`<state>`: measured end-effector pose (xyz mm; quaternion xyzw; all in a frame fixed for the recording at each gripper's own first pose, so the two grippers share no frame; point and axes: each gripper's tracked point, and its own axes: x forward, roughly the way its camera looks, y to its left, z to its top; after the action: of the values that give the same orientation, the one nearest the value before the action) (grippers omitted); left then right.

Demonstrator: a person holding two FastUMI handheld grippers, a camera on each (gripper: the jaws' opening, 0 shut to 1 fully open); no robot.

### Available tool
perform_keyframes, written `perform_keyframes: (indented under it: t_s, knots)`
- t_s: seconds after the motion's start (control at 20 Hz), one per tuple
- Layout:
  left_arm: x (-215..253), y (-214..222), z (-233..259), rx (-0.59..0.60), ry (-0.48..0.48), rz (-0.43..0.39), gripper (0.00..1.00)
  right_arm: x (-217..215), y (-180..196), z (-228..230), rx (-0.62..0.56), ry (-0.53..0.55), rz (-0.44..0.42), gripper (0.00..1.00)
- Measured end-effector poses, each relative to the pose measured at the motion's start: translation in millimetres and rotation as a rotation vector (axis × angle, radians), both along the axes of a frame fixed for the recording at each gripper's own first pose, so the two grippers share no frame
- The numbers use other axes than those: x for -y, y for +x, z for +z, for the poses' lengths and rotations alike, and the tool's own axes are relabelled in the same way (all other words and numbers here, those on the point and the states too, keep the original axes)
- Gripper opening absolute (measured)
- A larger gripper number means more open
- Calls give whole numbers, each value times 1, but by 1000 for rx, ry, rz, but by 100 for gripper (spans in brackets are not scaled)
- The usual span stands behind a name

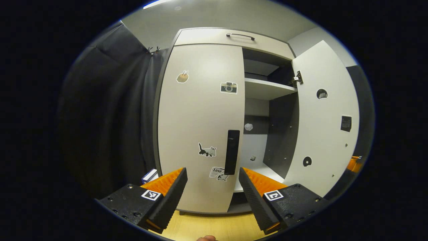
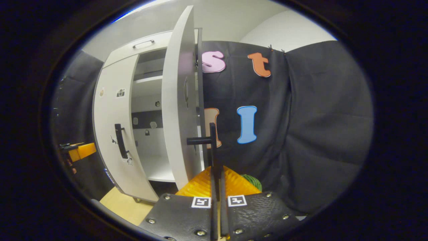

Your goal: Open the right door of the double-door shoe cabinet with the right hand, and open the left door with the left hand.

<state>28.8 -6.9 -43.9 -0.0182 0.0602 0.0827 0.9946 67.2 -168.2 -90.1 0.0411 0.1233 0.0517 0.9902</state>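
The shoe cabinet stands on the wooden floor with its right door swung wide open, baring 2 shelves, and its left door closed. The right claw is pinched tight on the right door's handle. The left claw gapes wide, holding nothing, just before the left door's handle.

The left door stands closed, its handle unobstructed. The right door stands swung out, baring open shelves beyond.
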Motion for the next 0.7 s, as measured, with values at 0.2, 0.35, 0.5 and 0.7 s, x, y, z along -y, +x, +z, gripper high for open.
perform_keyframes:
  t_s: [0.2,0.35,0.5,0.7]
  knots:
    - [0,33,-5,-3,13,26,96,4,3,-1,4,8,47,4]
    - [5,58,-9,-6,17,19,96,4,5,-3,-2,10,67,4]
    - [13,81,-13,-11,24,9,96,3,6,-5,-15,17,82,5]
    - [16,109,-19,-25,30,9,96,2,8,-5,-26,10,94,5]
